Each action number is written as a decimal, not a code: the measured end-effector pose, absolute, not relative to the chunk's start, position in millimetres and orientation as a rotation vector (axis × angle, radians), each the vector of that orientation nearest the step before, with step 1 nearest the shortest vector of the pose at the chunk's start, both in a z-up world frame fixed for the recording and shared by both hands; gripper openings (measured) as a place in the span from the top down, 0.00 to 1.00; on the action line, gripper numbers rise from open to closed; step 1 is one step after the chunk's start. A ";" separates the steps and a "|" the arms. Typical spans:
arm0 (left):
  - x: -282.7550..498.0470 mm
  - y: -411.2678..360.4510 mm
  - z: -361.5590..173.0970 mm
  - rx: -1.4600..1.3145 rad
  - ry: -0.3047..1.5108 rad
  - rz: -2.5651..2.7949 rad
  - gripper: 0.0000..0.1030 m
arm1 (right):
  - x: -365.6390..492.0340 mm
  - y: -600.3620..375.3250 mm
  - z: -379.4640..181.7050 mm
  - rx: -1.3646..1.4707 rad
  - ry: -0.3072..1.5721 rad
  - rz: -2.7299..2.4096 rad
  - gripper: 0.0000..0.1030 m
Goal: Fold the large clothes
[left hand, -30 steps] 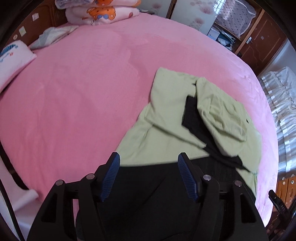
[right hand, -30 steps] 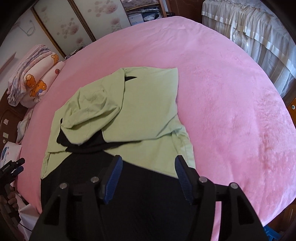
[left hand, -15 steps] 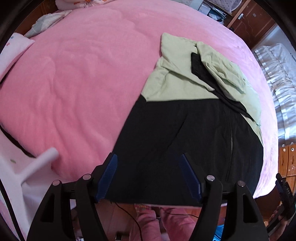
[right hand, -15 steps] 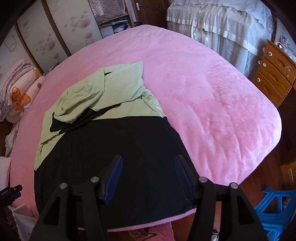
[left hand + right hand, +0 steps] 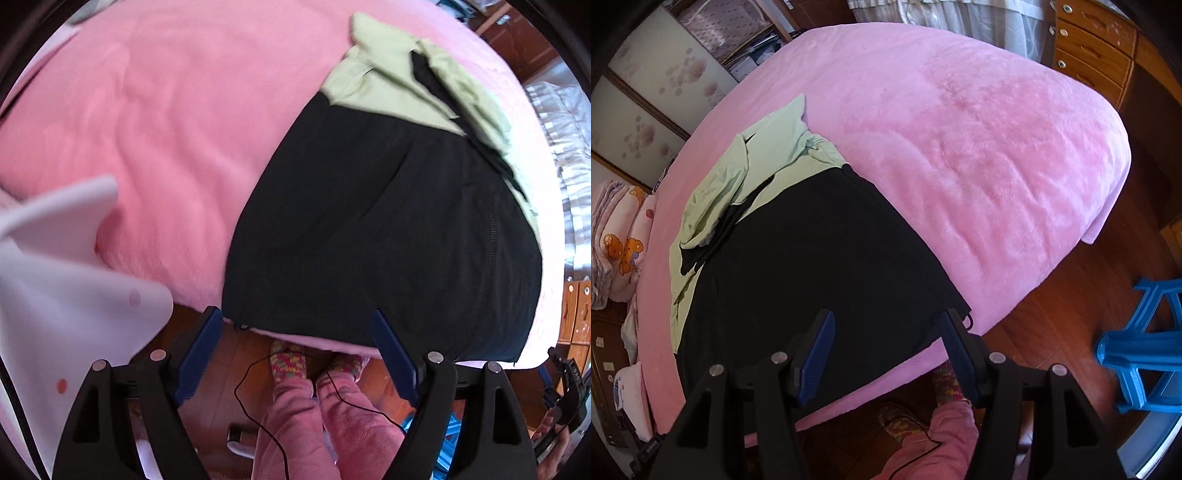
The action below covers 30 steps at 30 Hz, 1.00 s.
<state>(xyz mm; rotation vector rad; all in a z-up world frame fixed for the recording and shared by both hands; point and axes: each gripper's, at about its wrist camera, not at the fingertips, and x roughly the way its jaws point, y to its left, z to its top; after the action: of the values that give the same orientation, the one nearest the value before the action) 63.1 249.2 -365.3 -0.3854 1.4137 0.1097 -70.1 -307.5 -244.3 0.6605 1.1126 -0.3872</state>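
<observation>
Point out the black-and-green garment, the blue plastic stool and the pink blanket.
Black-and-green garment [image 5: 812, 266]: right wrist view, on its black lower panel.
Blue plastic stool [image 5: 1141, 343]: right wrist view, on its blue frame.
Pink blanket [image 5: 155, 122]: left wrist view, on bare pink surface left of the garment.

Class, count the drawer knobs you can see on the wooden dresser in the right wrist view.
3, on the wooden dresser at upper right: top knob, middle knob, bottom knob. More may lie beyond the frame edge.
</observation>
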 end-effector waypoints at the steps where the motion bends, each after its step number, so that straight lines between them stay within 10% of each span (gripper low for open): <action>1: 62.3 253.0 -373.4 -0.409 1.423 0.116 0.21 | -72.7 -311.2 -249.4 0.684 1.118 -0.396 0.42; 22: 53.3 270.9 -451.8 -0.555 1.498 0.121 0.21 | -62.2 -347.8 -330.1 0.757 1.239 -0.429 0.43; 30: 34.0 287.2 -452.6 -0.686 1.425 0.139 0.27 | -46.5 -353.6 -342.6 0.749 1.292 -0.328 0.61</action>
<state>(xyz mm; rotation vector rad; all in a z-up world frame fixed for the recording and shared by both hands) 34.0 287.2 -452.6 -0.6855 1.4250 0.1388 -46.5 -353.6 -342.6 0.7489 1.2915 -0.3276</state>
